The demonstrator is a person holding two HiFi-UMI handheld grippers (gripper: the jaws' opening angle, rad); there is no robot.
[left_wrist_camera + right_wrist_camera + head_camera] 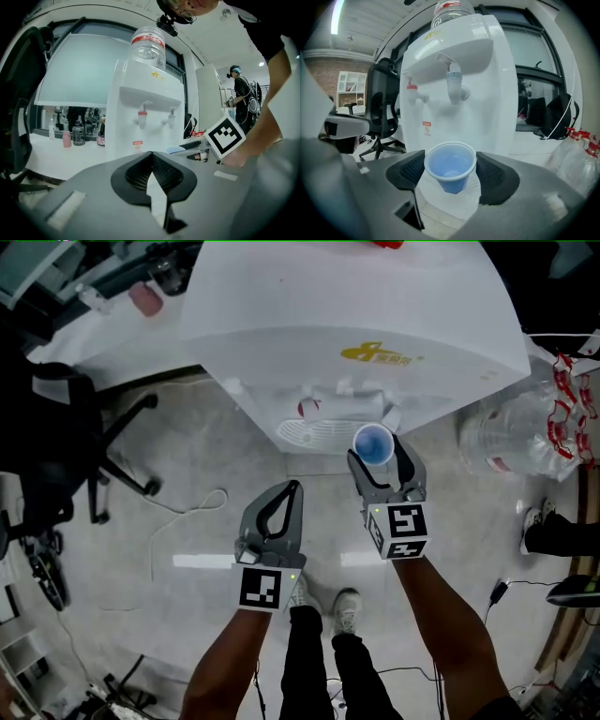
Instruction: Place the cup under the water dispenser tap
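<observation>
A blue plastic cup stands upright between the pads of my right gripper, which is shut on it. From the head view the cup hangs just in front of the white water dispenser, near its drip grille. The dispenser has a red tap on the left and a blue tap on the right; the cup sits lower than the blue tap and short of it. My left gripper is shut and empty, held left of the right one. The left gripper view shows both taps and the cup's rim.
A black office chair stands at the left, and a white cable lies on the floor. An empty clear water jug lies at the right. A person stands at the far right in the left gripper view.
</observation>
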